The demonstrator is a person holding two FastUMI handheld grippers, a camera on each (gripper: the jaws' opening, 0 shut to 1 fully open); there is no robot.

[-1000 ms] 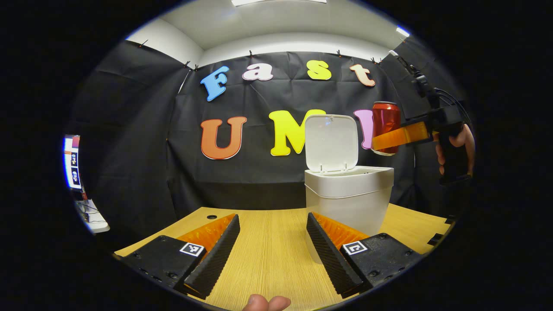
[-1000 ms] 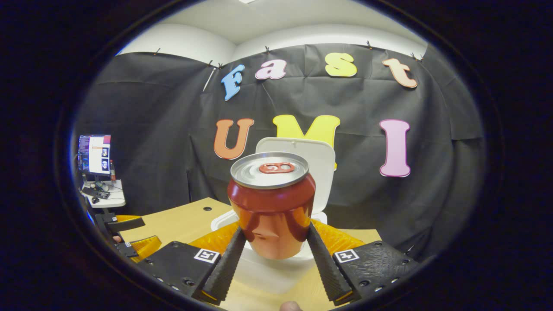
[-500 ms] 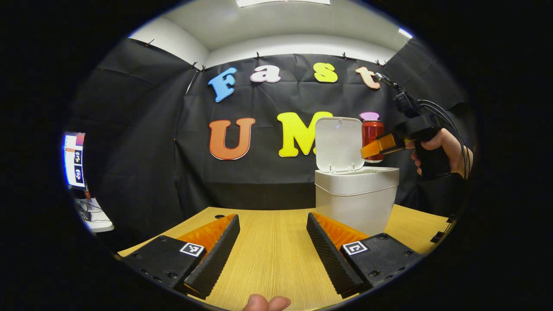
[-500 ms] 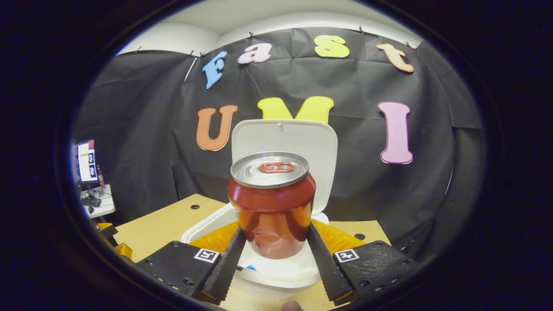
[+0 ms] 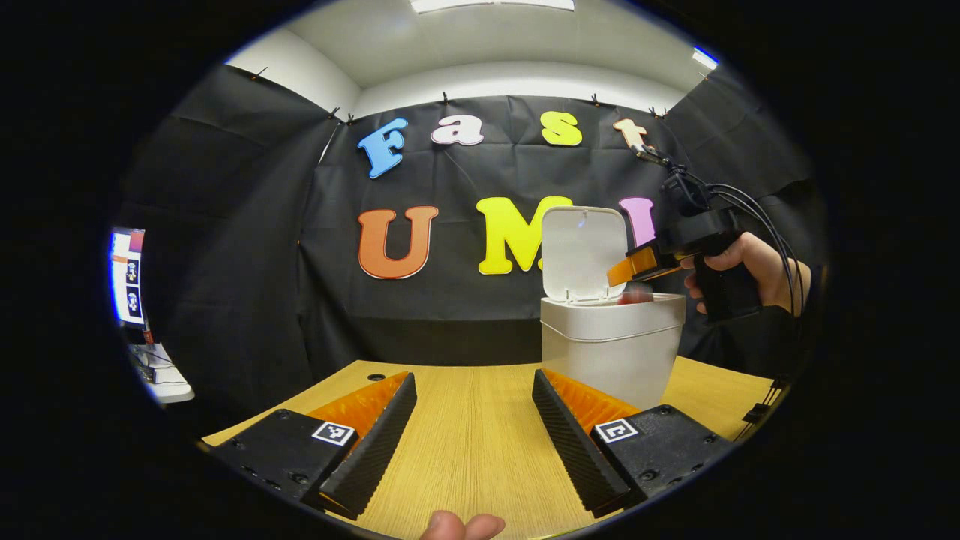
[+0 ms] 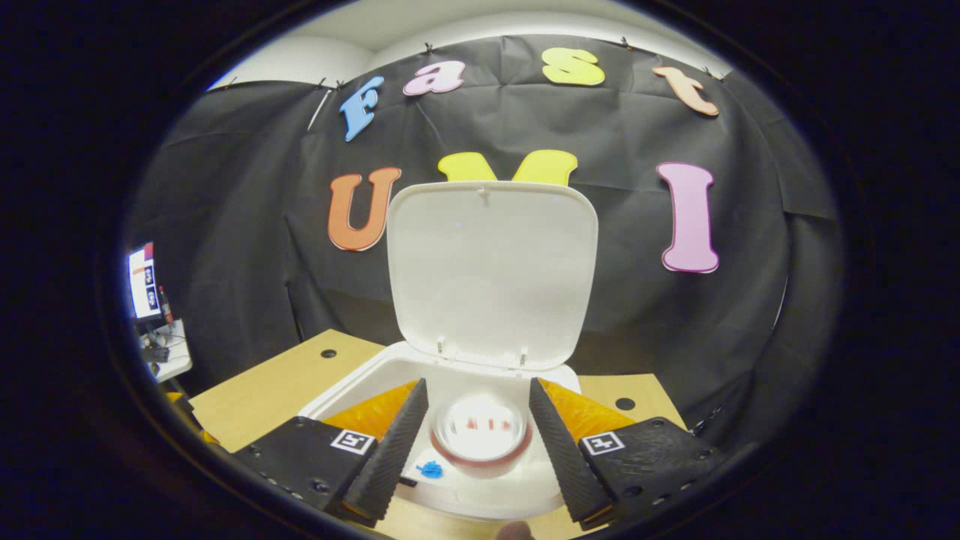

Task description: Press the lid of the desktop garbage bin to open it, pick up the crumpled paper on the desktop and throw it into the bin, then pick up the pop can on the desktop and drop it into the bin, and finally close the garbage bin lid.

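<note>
The white bin (image 5: 611,349) stands on the wooden table (image 5: 465,457) with its lid (image 5: 581,251) upright and open. In the left gripper view my right gripper (image 5: 626,271) hovers just above the bin's mouth, held by a hand (image 5: 750,255), and a red blur of the pop can (image 5: 636,298) sits at the rim. In the right gripper view the can (image 6: 480,436) is blurred, below the fingers and inside the bin (image 6: 360,382), under the raised lid (image 6: 491,274). My right gripper (image 6: 477,384) is open with nothing held. My left gripper (image 5: 473,377) is open, low over the table.
A small blue scrap (image 6: 430,469) lies inside the bin. A monitor on a side desk (image 5: 126,277) stands far left. Cable holes (image 6: 624,403) mark the tabletop behind the bin. Bare wood stretches left of the bin.
The right gripper moved over the bin's mouth and opened. The can left its fingers and has dropped into the bin. The left gripper has hardly moved.
</note>
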